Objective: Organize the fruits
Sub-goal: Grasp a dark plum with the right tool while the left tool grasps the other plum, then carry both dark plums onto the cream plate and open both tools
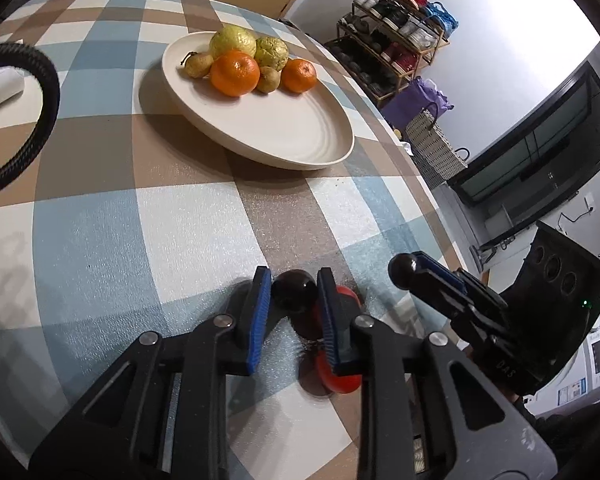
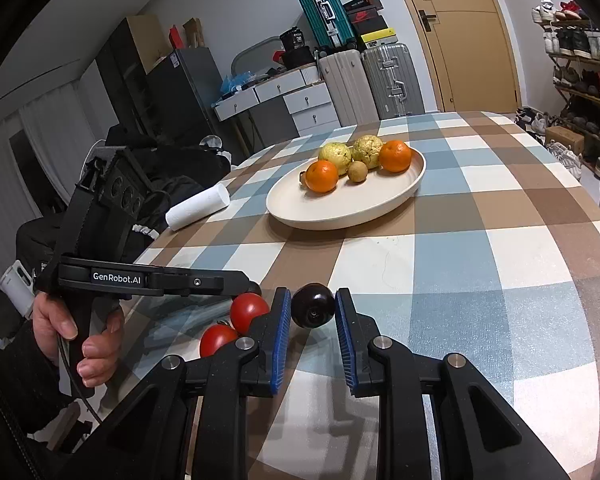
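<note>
Left fingers (image 1: 260, 308): you are gripping a plum (image 1: 294, 292) beside two tomatoes (image 2: 249, 312). Right fingers (image 2: 282, 328): you are gripping a second plum (image 2: 313, 306).

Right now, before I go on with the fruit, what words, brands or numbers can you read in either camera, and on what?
"GenRobot.AI": white letters on the side of the left hand-held gripper, right wrist view.
"DAS": pale letters on the body of the right hand-held gripper, left wrist view.
Labels on the white appliance and the boxes above the suitcases: too small to read.
</note>
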`<action>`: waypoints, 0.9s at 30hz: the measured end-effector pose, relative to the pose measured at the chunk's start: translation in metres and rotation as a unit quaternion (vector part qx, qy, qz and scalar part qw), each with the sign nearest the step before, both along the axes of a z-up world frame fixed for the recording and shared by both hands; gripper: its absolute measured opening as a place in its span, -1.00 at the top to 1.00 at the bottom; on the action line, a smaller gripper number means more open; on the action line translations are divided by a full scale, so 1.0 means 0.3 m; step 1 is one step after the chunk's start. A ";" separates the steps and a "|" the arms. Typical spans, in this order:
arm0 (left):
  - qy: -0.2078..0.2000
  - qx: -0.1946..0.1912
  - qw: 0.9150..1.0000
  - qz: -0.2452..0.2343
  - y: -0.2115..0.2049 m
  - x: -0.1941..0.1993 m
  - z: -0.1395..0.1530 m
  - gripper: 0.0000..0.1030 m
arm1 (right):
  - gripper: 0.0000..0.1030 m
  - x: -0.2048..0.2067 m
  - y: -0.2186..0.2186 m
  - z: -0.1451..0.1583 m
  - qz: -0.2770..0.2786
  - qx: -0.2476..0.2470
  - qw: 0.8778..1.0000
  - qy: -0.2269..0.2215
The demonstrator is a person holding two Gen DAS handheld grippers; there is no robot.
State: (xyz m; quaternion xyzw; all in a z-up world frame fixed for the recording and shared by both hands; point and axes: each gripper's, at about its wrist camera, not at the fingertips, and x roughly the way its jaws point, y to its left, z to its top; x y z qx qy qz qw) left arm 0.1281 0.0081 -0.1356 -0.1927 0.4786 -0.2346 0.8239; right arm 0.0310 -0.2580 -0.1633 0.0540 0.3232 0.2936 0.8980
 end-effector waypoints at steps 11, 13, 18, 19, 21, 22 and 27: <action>-0.006 0.005 1.000 -0.001 -0.019 -0.008 0.003 0.62 | 0.55 0.003 0.015 0.000 0.006 -0.002 1.000 -0.001; -0.008 0.005 1.000 0.001 -0.014 -0.006 0.009 0.62 | 0.55 0.007 0.013 -0.001 0.004 -0.001 1.000 0.000; -0.022 0.013 1.000 0.004 0.001 -0.006 0.044 0.62 | 0.55 0.008 0.012 0.006 0.004 -0.002 1.000 -0.005; -0.026 0.016 1.000 0.005 0.003 -0.003 0.054 0.62 | 0.55 0.007 0.013 0.010 0.005 -0.002 1.000 -0.006; -0.034 0.017 0.999 0.006 0.011 0.002 0.072 0.62 | 0.55 0.010 0.013 0.020 0.006 0.000 1.000 -0.008; -0.039 0.023 0.999 0.006 0.012 0.007 0.083 0.62 | 0.55 0.013 0.013 0.024 0.006 0.001 1.000 -0.008; -0.064 0.039 0.997 0.003 0.019 0.052 0.137 0.62 | 0.55 0.045 0.016 0.048 0.011 0.010 1.000 -0.006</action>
